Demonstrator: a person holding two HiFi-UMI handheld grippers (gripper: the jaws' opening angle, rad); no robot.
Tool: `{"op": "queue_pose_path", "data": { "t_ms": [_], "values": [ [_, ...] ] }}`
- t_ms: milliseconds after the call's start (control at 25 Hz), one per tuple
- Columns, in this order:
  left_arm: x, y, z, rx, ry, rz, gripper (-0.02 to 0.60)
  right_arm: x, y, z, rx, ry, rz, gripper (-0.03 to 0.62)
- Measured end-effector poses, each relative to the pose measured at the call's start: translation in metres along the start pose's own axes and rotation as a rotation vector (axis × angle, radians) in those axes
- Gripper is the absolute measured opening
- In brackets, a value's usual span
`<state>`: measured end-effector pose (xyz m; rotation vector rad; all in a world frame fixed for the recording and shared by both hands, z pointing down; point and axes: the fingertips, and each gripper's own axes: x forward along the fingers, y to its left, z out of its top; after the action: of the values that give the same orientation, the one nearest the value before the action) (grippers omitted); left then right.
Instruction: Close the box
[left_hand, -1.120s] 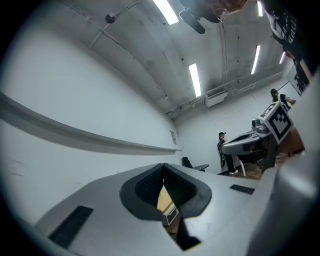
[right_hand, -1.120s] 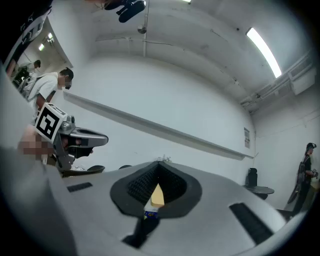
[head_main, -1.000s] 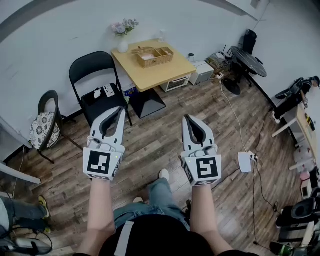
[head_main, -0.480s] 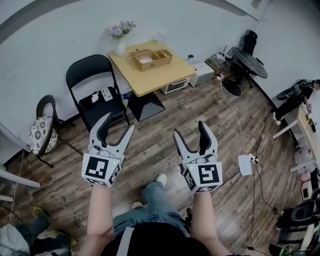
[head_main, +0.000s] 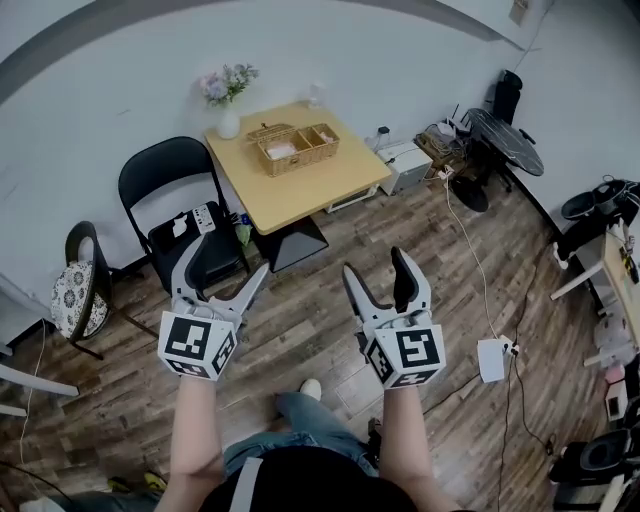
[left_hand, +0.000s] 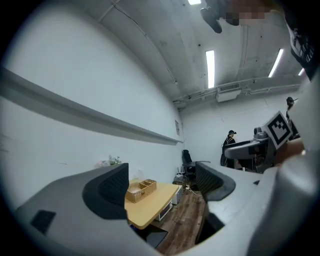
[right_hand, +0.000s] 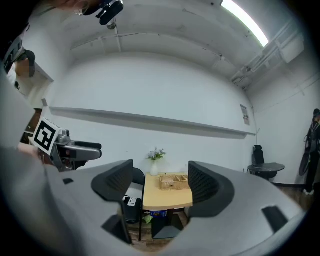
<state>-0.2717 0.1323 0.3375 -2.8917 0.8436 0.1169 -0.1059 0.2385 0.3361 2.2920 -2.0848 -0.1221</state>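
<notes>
Each gripper's cube has a black and white square marker on it, a pattern and not letters. A small sign (right_hand: 244, 114) hangs on the white wall, too small to read. The left gripper (head_main: 228, 258) is held up in the air, its jaws are opening wide, and nothing is between them. The right gripper (head_main: 375, 262) is beside it, and its jaws are opening wide too, with nothing between them. There is one box (head_main: 293, 148), a woven one, and it sits on the one yellow table (head_main: 300, 185) by the wall, near the far edge. The box is well apart from both grippers, out in front of them across the wood floor (head_main: 320, 270). In the left gripper view and the right gripper view the box shows far off in the gap between the jaws, not touching them. One vase (head_main: 228, 122) with flowers stands on the table's corner, left of the box. There are two chairs: a black chair (head_main: 165, 165) next to the table and a round chair (head_main: 85, 280) with a patterned cushion farther left.
</notes>
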Motion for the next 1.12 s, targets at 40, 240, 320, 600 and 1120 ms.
{"op": "queue_pose_path", "data": {
  "t_ms": [40, 240, 320, 600, 1120],
  "values": [
    [0.015, 0.002, 0.002, 0.008, -0.004, 0.005, 0.422, 0.012, -0.013, 0.002, -0.012, -0.001, 0.003, 0.341],
    [0.080, 0.013, 0.008, -0.002, -0.024, 0.077, 0.411, 0.061, -0.074, 0.007, -0.040, 0.009, 0.027, 0.341],
    [0.098, 0.013, 0.005, -0.009, -0.024, 0.102, 0.403, 0.076, -0.094, 0.006, -0.030, 0.003, 0.035, 0.341],
    [0.144, 0.026, -0.013, -0.013, 0.018, 0.165, 0.380, 0.117, -0.127, -0.008, -0.012, 0.008, 0.074, 0.339],
    [0.252, 0.094, -0.048, -0.029, 0.028, 0.212, 0.368, 0.236, -0.182, -0.030, -0.008, 0.035, 0.088, 0.339]
  ]
}}
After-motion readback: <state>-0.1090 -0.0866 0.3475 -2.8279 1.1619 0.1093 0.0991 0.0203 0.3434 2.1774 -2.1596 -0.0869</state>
